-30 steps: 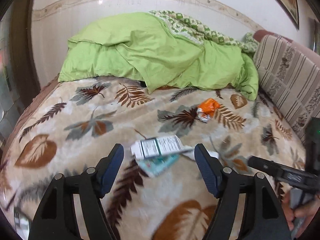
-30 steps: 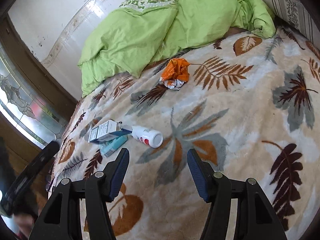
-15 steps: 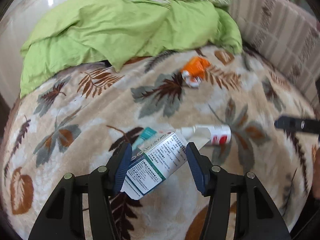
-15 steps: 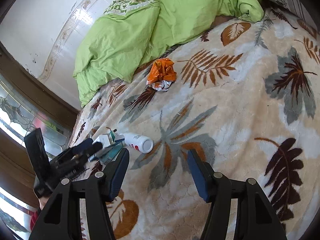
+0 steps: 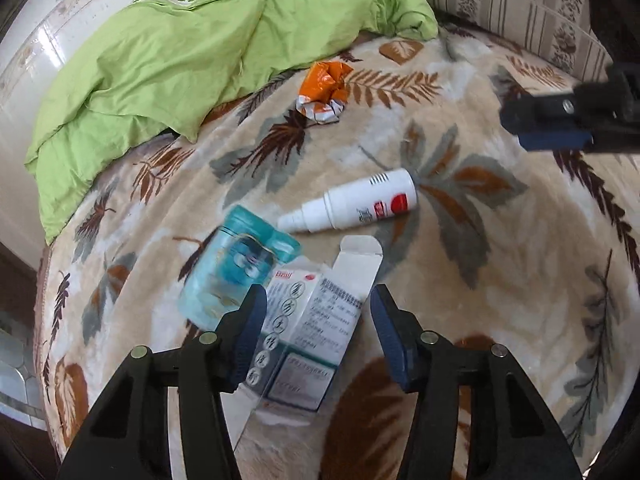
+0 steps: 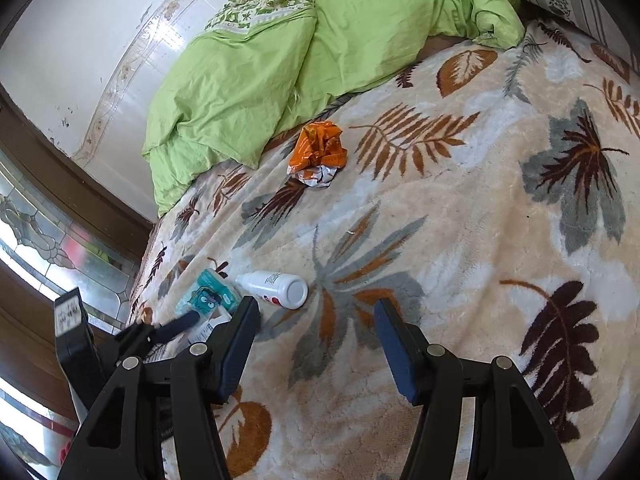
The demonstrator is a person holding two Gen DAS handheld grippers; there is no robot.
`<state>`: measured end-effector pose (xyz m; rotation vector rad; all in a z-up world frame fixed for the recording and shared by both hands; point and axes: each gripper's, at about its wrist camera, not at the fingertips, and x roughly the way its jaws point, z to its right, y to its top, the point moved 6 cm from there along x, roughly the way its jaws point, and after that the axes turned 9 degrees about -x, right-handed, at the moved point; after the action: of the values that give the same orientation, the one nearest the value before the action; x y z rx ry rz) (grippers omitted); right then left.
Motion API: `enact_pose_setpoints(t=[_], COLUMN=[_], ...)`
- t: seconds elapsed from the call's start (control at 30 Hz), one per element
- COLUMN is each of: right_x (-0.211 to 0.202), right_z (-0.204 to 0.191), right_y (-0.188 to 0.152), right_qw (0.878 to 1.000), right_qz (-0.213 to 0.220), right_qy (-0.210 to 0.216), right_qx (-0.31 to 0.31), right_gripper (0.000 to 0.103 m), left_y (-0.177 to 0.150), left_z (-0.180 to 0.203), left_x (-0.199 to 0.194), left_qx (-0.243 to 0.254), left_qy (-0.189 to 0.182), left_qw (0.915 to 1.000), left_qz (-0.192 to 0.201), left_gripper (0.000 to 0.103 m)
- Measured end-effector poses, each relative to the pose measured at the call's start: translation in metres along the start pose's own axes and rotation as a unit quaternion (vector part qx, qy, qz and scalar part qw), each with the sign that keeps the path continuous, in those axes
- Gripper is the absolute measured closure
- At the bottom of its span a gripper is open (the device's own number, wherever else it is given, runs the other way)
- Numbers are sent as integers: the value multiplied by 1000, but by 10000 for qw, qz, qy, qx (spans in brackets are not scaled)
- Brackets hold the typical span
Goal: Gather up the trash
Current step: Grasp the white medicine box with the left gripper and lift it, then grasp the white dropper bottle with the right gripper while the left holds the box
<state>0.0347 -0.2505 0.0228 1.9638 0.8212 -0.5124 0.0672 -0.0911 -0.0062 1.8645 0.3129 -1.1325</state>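
A white cardboard box (image 5: 308,328) with an open flap lies on the leaf-patterned blanket (image 5: 500,280). My left gripper (image 5: 318,330) is open, its jaws either side of the box, just above it. A teal packet (image 5: 236,268) lies to the box's left, a white spray bottle (image 5: 356,204) beyond it, and a crumpled orange wrapper (image 5: 322,92) farther back. My right gripper (image 6: 316,336) is open and empty above the blanket, to the right of the bottle (image 6: 276,288), packet (image 6: 208,300) and wrapper (image 6: 318,152).
A green duvet (image 5: 180,52) is heaped at the bed's far side against a white wall. A striped cushion (image 5: 512,4) lines the far right. A glass door (image 6: 36,248) stands left of the bed. My right gripper's fingers (image 5: 560,128) show at the left wrist view's right edge.
My left gripper has moved forward and down over the box, which now lies between wider-spread jaws. My right gripper has moved little.
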Motion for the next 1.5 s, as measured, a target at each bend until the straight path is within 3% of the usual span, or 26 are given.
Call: enact_pose_setpoints(t=[0.07,0.27,0.33,0.37,0.53,0.63,0.77,0.87,0.97,1.07,1.17,1.27,1.5], right_x=[0,-2,-2,-1,5,19,48,69,85,91,76,72,111], right_z=[-1,1,3,3,-2,-10,-25,-39,-51,-74,-94,-91,-79], right_y=[0,1,2,2,8,15,21,23,16,-2,-11,-3,-9], right_qw=[10000,9999,9999,9999,9987,9963,9970,9952,9932,9849,9782,9823,9866], right_qz=[0,58,60,62,124,99,-30,-82,-282,-809,-807,-529,-824], right_qy=[12,-94,-116,-118,-351,-439,19,69,210,545,811,461,146], right_qx=[-27,-54,-20,-18,-358,-734,-778,-972,-1110,-1427,-1733,-1739,-1399], right_gripper=[39,39,39,39,39,39,39,44,52,59,59,59,59], left_y=[-5,-17,-19,-20,-20,-26,-40,-58,-70,-75,-76,-74,-76], left_z=[1,-14,-17,-20,-32,-37,-37,-38,-42,-53,-66,-71,-77], left_x=[-1,17,13,12,-16,-40,-72,-82,-77,-73,-75,-75,-72], left_qx=[56,-475,-776,-926,-1816,-2397,-2948,-3274,-3383,-3411,-3618,-3703,-3683], left_qy=[47,282,229,208,43,68,142,238,192,358,341,390,466], left_qw=[10000,9984,9967,9955,9827,9694,9520,9408,9381,9369,9287,9248,9254], left_qz=[31,-133,45,80,353,526,805,848,718,677,740,775,768], left_gripper=[50,51,63,63,68,68,68,68,68,68,68,68,68])
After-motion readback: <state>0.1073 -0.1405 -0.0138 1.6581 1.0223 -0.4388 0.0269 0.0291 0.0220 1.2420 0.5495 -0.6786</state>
